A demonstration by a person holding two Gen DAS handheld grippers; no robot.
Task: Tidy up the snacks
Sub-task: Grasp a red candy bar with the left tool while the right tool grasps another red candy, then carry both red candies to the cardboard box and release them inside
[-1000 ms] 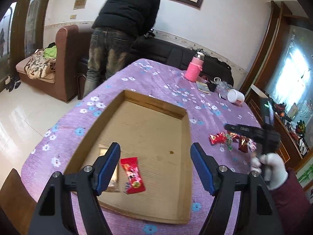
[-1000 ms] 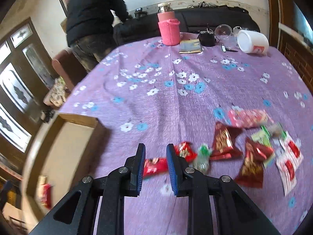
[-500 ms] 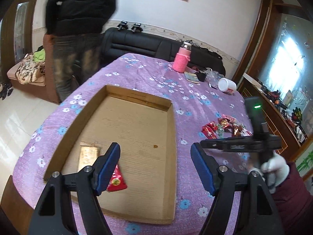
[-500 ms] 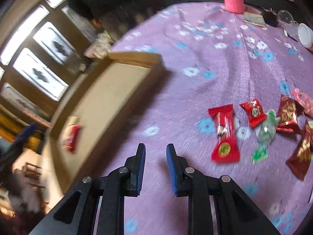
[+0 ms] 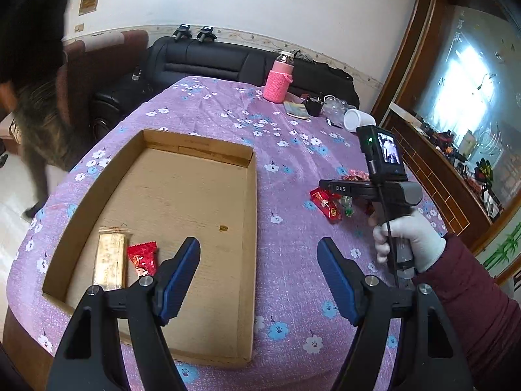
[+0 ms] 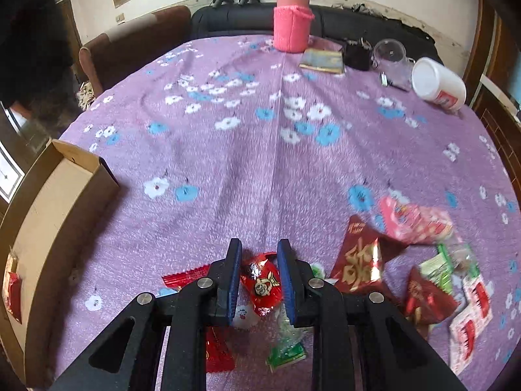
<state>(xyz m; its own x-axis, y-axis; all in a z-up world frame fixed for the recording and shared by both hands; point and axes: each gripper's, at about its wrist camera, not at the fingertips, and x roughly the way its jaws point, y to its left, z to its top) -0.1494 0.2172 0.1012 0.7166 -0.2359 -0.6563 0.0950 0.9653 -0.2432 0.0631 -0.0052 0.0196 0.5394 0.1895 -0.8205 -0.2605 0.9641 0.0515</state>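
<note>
My left tool [image 5: 259,282] hangs spread wide with nothing between its blue pads, above the near right part of the shallow brown cardboard box [image 5: 250,215] on the table's purple flowered cloth [image 5: 293,260]. Down to its left, inside the box, a gold foil bar [image 5: 109,260] lies just beside a small red candy wrapper [image 5: 142,257]. My right tool [image 6: 259,282] is narrowed but not pressed together, its pads straddling a red cartoon-faced snack packet [image 6: 262,282]; I cannot tell whether they touch it. More red and green packets [image 6: 433,280] lie scattered to its right.
</note>
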